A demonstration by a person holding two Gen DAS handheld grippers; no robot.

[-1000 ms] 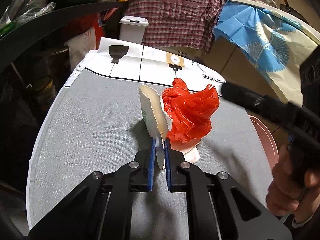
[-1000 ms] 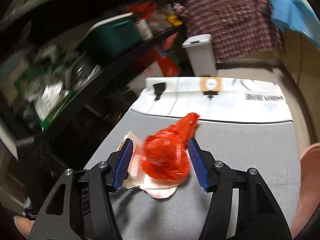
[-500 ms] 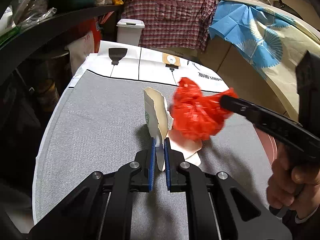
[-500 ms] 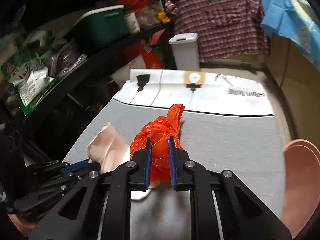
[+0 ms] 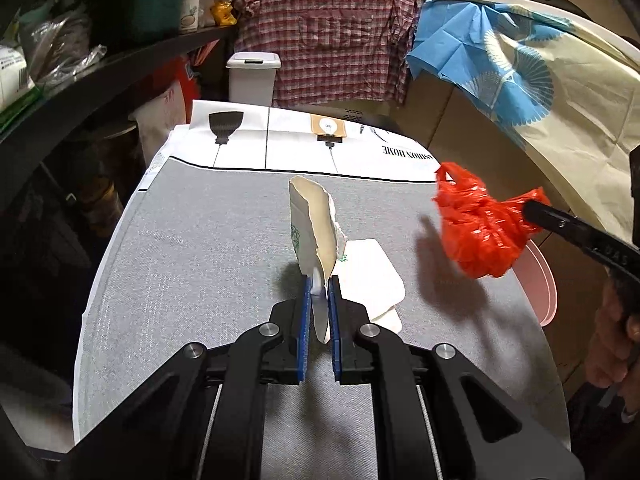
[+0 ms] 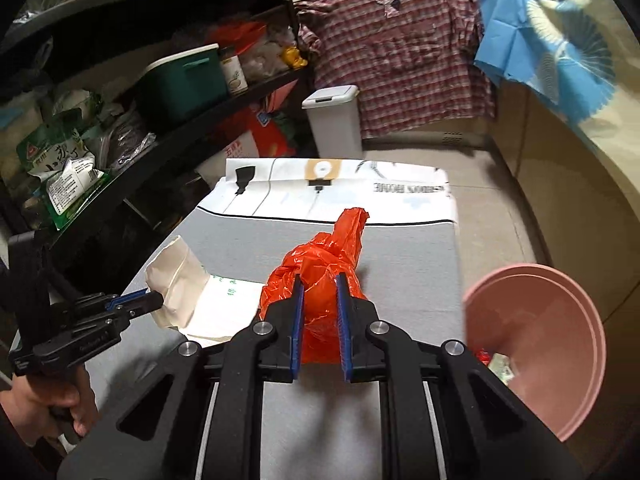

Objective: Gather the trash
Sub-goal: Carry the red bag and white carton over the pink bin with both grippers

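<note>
The left gripper [image 5: 319, 300] is clamped on a torn piece of off-white paper cup [image 5: 314, 228], its blue pads pressing the lower edge; the piece stands upright straight ahead of the fingertips, curved, ragged along its right edge, with a faint green print low on its outer face; in the right wrist view it shows as a cream, creased flap at that gripper's tip. Just ahead and to the right of those fingers a flat white paper sheet [image 5: 370, 276] with small green marks lies on the grey table cover [image 5: 200, 264]; whether the cup piece touches it cannot be told.

The right gripper [image 6: 319, 312] is closed on a crumpled red plastic bag [image 6: 320, 264]; the bag is glossy, wrinkled and bunched, bulging between and around the blue pads, with a twisted tail rising ahead of the fingertips; in the left wrist view it hangs clear above the cover, casting a shadow below. To the right of this gripper, near its body, sits a pink bowl [image 6: 560, 320], tilted, with scraps visible at its lower edge.
</note>
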